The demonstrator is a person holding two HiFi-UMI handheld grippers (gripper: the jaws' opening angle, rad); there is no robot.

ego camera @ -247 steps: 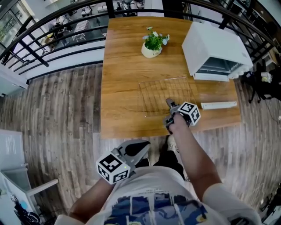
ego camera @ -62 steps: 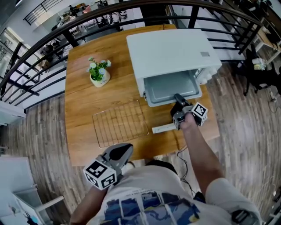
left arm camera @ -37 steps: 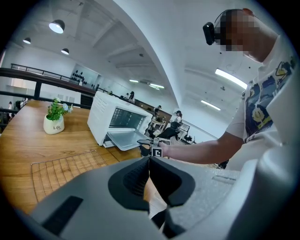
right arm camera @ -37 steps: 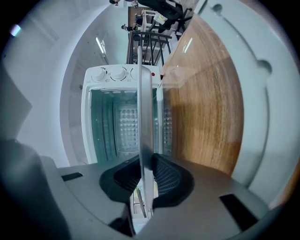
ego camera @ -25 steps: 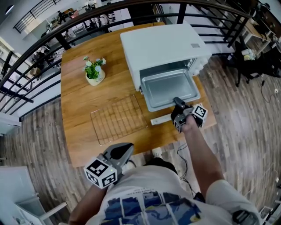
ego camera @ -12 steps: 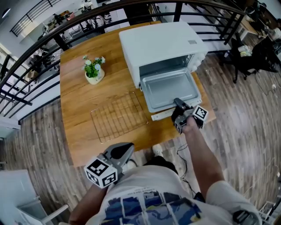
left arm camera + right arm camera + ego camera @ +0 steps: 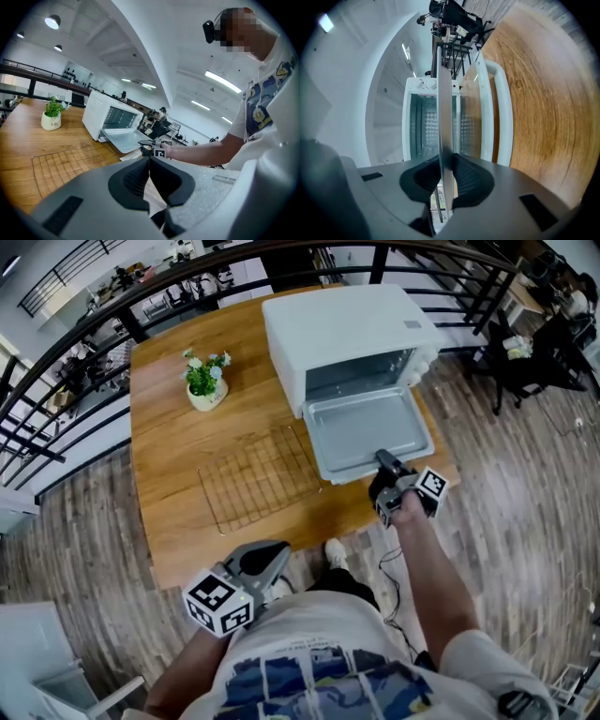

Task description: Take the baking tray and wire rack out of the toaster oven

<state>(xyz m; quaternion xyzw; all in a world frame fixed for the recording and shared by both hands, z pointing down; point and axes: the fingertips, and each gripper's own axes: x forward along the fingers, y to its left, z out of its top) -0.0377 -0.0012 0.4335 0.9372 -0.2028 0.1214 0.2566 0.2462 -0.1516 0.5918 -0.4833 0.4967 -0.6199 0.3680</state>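
The white toaster oven [image 7: 347, 329] stands open at the table's far right. The grey baking tray [image 7: 370, 432] sticks out of its mouth toward me, and my right gripper [image 7: 385, 465] is shut on the tray's near rim. In the right gripper view the tray [image 7: 444, 126] runs edge-on between the pads of that gripper [image 7: 445, 176], with the oven cavity [image 7: 424, 126] behind. The wire rack [image 7: 258, 479] lies flat on the table, left of the tray. My left gripper [image 7: 262, 562] hangs shut and empty near my body, off the table's front edge; its jaws [image 7: 149, 173] meet.
A small potted plant [image 7: 206, 381] stands on the wooden table [image 7: 178, 442] left of the oven. The oven's door with its white handle [image 7: 502, 112] lies folded down under the tray. Black railings [image 7: 75, 343] run behind the table; wooden floor surrounds it.
The right gripper has drawn the tray farther out of the oven toward me, so it now covers the door handle. The left gripper stays low and shut.
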